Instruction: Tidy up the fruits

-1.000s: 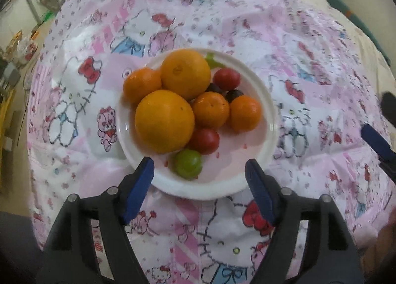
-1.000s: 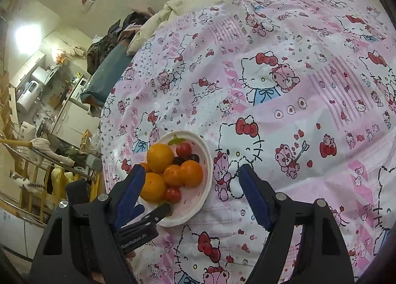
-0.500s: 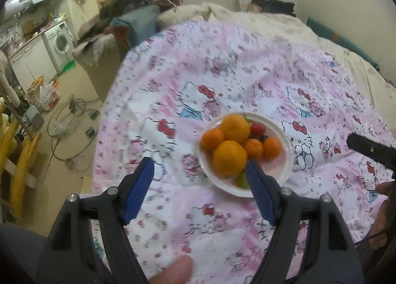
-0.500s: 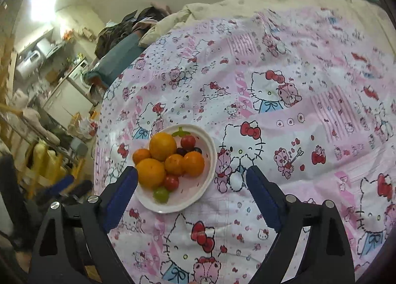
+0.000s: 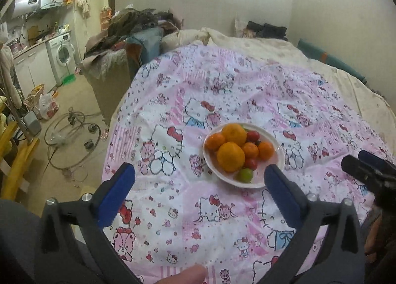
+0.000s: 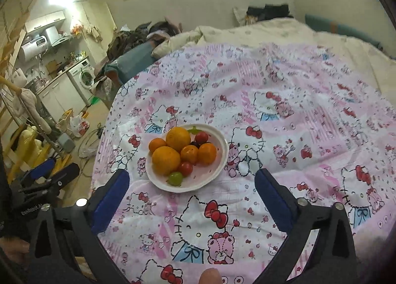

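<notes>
A white plate [image 5: 277,170] on the pink cartoon-print bedcover holds a pile of fruit: two large oranges [image 5: 230,156], smaller tangerines [image 5: 265,150], red tomatoes [image 5: 250,164] and a green fruit [image 5: 245,175]. The plate also shows in the right wrist view [image 6: 212,175]. My left gripper [image 5: 199,180] is open and empty, pulled back from the plate, near the bed's front. My right gripper [image 6: 191,182] is open and empty, also back from the plate. Each gripper shows at the edge of the other's view.
The bedcover [image 5: 222,86] ends at the bed's left edge, with floor, cables [image 5: 71,133] and a washing machine [image 5: 61,56] beyond. A heap of clothes [image 5: 138,26] and a cream quilt [image 5: 259,46] lie at the far end.
Both grippers have drawn back and up from the plate, which now looks small and farther off. Jaws stayed open. The fruit has not moved.
</notes>
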Action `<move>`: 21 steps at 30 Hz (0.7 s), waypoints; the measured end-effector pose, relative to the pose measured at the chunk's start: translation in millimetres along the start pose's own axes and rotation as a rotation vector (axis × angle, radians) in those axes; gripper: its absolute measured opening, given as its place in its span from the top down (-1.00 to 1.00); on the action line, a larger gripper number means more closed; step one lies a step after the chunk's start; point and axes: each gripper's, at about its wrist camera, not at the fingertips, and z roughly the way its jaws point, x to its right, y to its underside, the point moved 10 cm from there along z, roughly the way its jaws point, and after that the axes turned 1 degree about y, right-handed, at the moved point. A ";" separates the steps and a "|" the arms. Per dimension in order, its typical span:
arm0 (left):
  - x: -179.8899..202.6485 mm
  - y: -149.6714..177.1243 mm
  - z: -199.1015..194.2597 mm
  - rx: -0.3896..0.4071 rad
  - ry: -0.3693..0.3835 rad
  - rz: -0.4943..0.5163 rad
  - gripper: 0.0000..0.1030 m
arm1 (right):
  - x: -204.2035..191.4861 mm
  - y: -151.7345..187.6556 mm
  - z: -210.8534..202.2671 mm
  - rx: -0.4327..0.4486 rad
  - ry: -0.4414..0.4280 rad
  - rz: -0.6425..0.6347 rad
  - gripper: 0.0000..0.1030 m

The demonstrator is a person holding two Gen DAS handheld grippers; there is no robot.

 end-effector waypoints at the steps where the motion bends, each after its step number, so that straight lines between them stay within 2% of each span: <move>1: 2.1 2.0 0.7 -0.001 0.013 -0.006 -1.00 | -0.1 2.9 0.1 0.007 0.016 -0.010 -1.00; 8: 19.3 10.3 7.6 -0.001 0.018 0.030 -1.00 | 6.8 10.1 10.5 0.031 0.099 -0.041 -1.00; 21: 17.3 11.6 8.4 -0.013 0.025 0.008 -1.00 | 3.9 11.7 13.6 0.030 0.103 -0.062 -1.00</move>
